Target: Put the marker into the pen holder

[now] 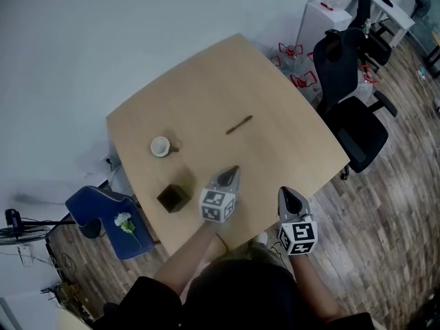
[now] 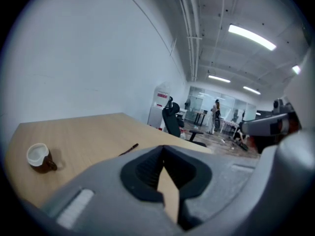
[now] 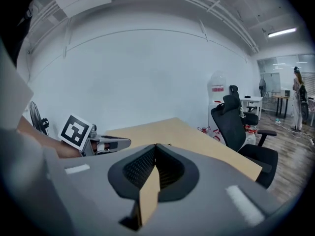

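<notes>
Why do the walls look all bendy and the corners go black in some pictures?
Left gripper view: the wide lens bows the wall and the ceiling light, leaves a black rim, and the left tongs, so close up, look soft. Right gripper view: the same bulge and dark rim round the right tongs. Head view: a milder bend at the table edges, with even light.

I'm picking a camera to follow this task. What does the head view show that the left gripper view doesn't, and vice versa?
Only the head view: the dark pen holder near the table's front edge, and a blue chair beside the table.
Only the left gripper view: ceiling lights and people far down the room.
Both: the wooden table, the marker lying on it, the white cup and the black office chair.
</notes>
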Demonstrator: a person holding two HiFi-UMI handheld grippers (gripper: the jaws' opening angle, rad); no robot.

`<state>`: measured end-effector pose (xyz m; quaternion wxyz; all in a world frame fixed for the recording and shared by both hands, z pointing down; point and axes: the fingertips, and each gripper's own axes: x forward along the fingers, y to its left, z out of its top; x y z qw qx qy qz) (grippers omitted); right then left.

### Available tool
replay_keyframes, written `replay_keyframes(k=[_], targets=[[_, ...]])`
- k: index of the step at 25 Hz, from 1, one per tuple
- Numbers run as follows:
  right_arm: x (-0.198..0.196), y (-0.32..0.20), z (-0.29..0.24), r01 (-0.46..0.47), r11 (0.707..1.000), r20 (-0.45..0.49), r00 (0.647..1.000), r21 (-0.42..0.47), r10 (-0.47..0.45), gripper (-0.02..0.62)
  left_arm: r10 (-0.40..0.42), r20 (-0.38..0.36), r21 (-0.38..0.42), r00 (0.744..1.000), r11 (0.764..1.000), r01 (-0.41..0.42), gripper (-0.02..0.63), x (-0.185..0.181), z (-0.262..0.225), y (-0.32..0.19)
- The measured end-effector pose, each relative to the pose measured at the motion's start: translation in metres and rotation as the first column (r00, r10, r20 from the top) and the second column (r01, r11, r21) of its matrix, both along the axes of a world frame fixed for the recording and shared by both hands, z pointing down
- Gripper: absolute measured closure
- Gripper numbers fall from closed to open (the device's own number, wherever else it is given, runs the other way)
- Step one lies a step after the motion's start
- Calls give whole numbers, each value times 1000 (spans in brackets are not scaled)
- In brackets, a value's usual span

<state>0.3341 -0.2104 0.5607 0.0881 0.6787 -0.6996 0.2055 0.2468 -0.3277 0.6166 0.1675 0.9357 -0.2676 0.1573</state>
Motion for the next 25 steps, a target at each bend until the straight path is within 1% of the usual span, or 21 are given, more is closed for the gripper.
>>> replay_keyframes(k=[4, 6, 11, 13, 15, 17, 18, 21, 22, 25], targets=[[5, -42, 7, 7, 1000, 1, 1000, 0, -7, 594, 3, 32, -30, 999, 1000, -2, 603, 9, 33, -47], [9, -62, 14, 8, 1000, 13, 1000, -6, -8, 594, -3, 38, -62, 999, 998, 5, 603, 16, 52, -70], [14, -101, 36, 29, 999, 32, 999, -31, -28, 594, -57, 54, -117, 997, 991, 63, 603, 28, 99, -123], [17, -112, 46, 28, 999, 42, 999, -40, -26, 594, -79, 76, -120, 994, 989, 88, 603, 32, 117, -144], [20, -121, 57, 27, 998, 51, 998, -52, -24, 594, -84, 104, -111, 991, 989, 95, 603, 36, 132, -163], [23, -129, 70, 28, 997, 55, 998, -70, -24, 594, -68, 142, -100, 988, 992, 83, 599, 42, 145, -179], [23, -133, 76, 31, 996, 58, 998, -81, -26, 594, -58, 160, -96, 985, 993, 74, 568, 45, 149, -187], [22, -145, 89, 49, 994, 79, 996, -99, -41, 594, -17, 203, -91, 979, 995, 36, 556, 55, 156, -209], [22, -149, 92, 55, 993, 84, 995, -100, -47, 594, 2, 218, -92, 976, 996, 18, 540, 59, 160, -215], [19, -155, 99, 73, 992, 93, 994, -105, -64, 594, 71, 288, -89, 955, 995, -47, 488, 70, 180, -228]])
